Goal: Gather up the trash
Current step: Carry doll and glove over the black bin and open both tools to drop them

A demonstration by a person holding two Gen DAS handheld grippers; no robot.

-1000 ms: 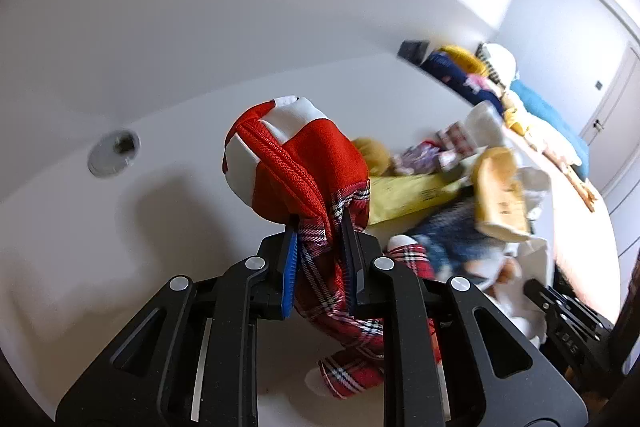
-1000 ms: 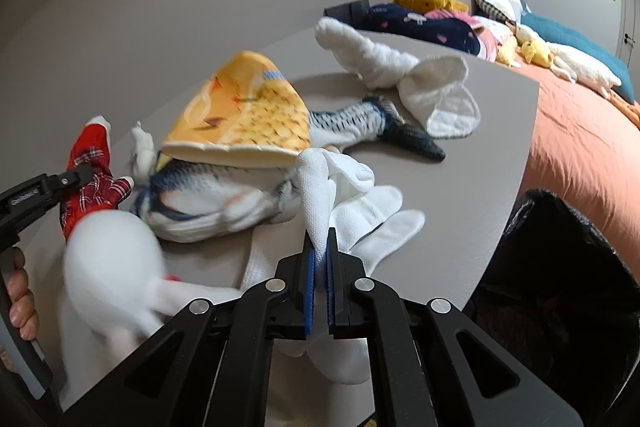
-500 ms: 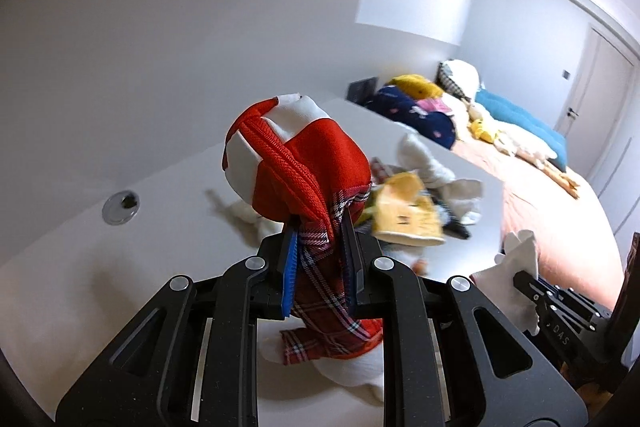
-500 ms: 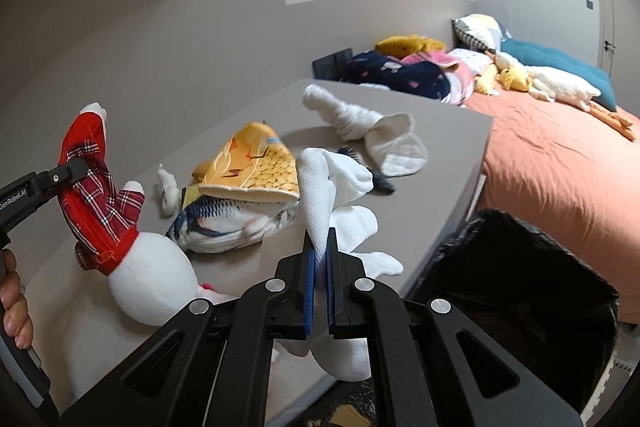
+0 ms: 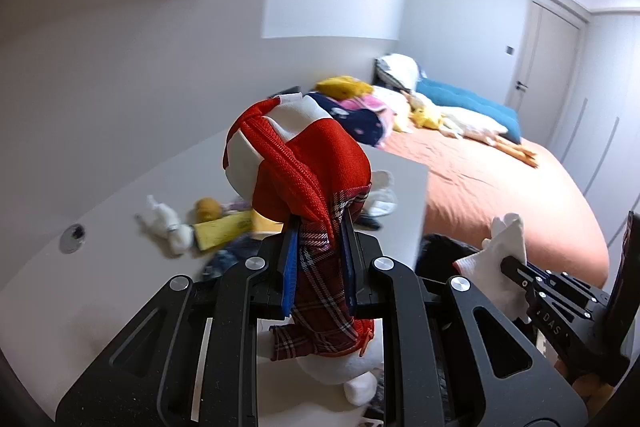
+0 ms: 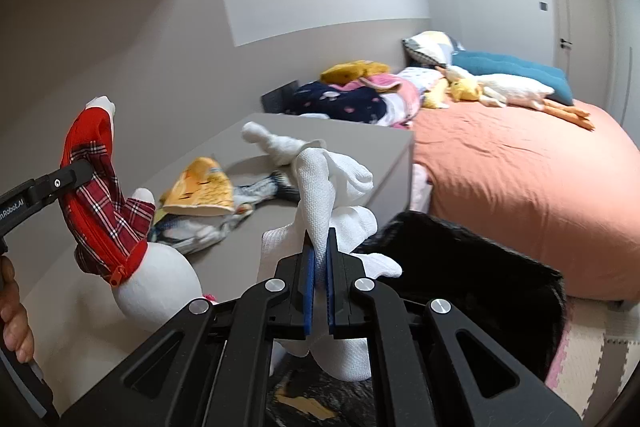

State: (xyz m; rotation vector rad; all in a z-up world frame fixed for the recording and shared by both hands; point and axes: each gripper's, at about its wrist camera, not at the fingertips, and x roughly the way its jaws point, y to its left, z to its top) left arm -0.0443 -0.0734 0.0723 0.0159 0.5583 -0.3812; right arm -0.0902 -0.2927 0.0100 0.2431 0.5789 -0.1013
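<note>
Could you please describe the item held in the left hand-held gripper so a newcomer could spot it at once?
Start at the grey table beside the orange bed. Above its near end, the left hand-held gripper pinches a white plush toy by its red plaid outfit. Only it wears red tartan; the right gripper's cloth is plain white.

A home bedroom: a bed with an orange sheet at three o'clock, pillows and plush toys heaped at its head toward one o'clock, a closed door beyond.

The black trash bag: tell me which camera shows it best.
Right wrist view: the black trash bag opens wide beside the table, under the right gripper. The left wrist view shows just a dark sliver.
</note>
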